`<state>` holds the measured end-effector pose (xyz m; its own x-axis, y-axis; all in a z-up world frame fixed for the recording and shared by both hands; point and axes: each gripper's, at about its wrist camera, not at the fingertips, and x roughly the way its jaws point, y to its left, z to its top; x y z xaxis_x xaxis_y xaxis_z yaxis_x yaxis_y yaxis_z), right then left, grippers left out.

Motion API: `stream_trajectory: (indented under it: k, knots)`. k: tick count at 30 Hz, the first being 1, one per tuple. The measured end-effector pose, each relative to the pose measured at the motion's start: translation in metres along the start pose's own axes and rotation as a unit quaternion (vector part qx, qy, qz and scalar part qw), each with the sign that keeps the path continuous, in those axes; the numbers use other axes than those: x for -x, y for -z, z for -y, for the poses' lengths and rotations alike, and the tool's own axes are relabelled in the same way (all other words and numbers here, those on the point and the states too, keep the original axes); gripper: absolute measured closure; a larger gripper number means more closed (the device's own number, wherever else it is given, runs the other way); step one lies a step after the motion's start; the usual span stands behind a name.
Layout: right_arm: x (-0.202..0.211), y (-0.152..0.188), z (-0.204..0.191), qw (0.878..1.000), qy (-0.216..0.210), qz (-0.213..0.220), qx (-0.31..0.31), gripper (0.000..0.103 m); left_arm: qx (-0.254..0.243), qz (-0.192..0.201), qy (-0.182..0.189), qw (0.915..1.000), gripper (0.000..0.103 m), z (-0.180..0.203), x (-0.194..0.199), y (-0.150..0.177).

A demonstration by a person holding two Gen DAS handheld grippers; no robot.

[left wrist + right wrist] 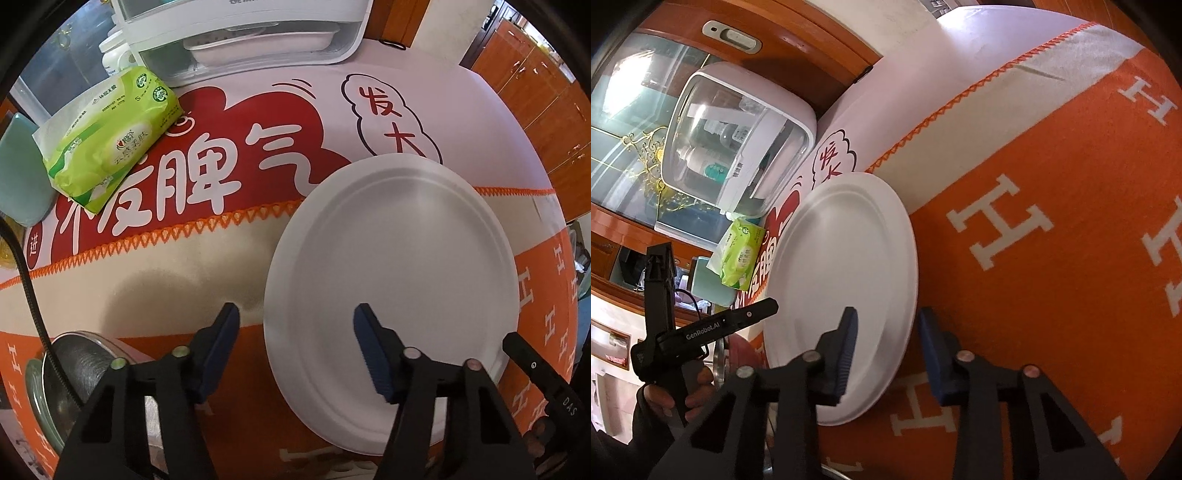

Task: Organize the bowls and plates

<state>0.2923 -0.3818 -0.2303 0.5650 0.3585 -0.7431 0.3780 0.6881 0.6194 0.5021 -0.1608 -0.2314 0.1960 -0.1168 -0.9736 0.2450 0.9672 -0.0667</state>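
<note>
Left wrist view: my left gripper [295,325] straddles the near-left rim of the white plate [399,258], jaws half-wide, pads apart from the rim, no grip. Plate lies flat on the orange and cream cloth [184,266]. Right wrist view: my right gripper [886,325] brackets the plate's right rim, jaws narrow; pad contact can't be confirmed. Green tissue pack [110,136] well behind, near the white sterilizer box [240,37].

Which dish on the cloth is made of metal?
The bowl at the lower left edge of the left wrist view: shiny steel. The plate is matte white.
</note>
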Motion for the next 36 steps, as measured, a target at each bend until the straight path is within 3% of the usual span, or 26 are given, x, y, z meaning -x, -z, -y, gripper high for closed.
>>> stream_trajectory:
  k: [2, 4, 9, 15, 20, 36]
  knots:
    - [-0.001, 0.0, 0.0, 1.0, 0.006, -0.002, -0.001, 0.084, 0.0, -0.001, 0.003, 1.0, 0.052, 0.001, -0.001, -0.001]
    - [-0.001, 0.0, 0.0, 1.0, 0.006, -0.003, -0.002, 0.086, 0.003, -0.005, 0.007, 1.0, 0.061, 0.001, -0.003, -0.001]
    - [-0.001, 0.0, 0.001, 1.0, 0.004, -0.003, -0.003, 0.086, 0.006, -0.004, -0.003, 1.0, 0.067, 0.003, -0.008, -0.003]
    - [-0.001, 0.0, 0.0, 1.0, 0.009, -0.004, 0.0, 0.086, 0.008, 0.002, -0.008, 0.9999, 0.07, 0.004, -0.009, -0.002]
    - [0.0, 0.001, -0.002, 1.0, 0.014, -0.003, -0.003, 0.086, 0.035, 0.011, 0.015, 0.9992, 0.07, -0.006, -0.001, 0.0]
    - [0.049, -0.002, -0.017, 0.997, 0.024, 0.069, 0.025, 0.086, 0.061, 0.086, 0.067, 0.9922, 0.07, -0.008, 0.06, 0.018]
